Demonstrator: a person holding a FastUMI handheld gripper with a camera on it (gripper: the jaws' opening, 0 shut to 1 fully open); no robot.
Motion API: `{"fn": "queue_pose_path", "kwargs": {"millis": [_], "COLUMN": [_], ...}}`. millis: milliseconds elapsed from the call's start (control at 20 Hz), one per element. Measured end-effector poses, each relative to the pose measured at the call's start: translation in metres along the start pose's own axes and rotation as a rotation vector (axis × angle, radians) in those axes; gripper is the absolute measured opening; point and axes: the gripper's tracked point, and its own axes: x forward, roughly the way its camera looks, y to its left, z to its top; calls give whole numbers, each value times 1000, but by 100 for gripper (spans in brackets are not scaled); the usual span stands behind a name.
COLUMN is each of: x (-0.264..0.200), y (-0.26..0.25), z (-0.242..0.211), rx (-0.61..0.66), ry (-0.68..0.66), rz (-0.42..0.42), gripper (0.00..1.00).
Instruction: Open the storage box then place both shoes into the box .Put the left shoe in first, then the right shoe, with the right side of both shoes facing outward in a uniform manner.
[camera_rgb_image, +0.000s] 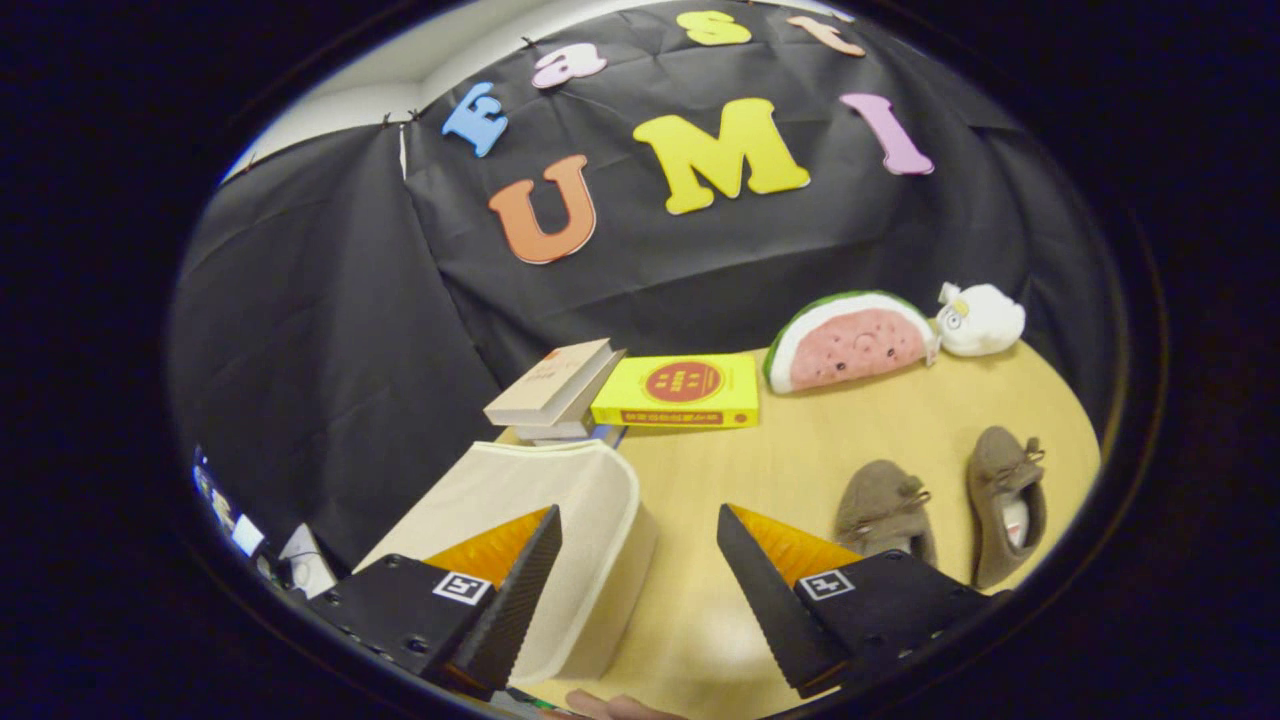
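Tongs (640, 530) gape beside closed storage box (560, 500); shoes (940, 505), books (620, 395) beyond.

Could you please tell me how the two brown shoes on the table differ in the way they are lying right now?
The nearer shoe lies just beyond the gripper, partly hidden behind one finger; the farther shoe lies beside it, clear of the fingers. The farther shoe shows its pale lining through the opening; the nearer shoe's opening looks dark. Both are brown, soft-looking, with small bows, resting side by side on the table. The jaws stand open, holding nothing.
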Motion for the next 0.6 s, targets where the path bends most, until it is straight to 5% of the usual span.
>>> {"fn": "queue_pose_path", "kwargs": {"millis": [300, 600], "x": [20, 37], "y": [13, 32], "z": [-14, -43], "rx": [82, 339], "ry": [179, 340], "rz": [214, 434], "gripper": [95, 95]}}
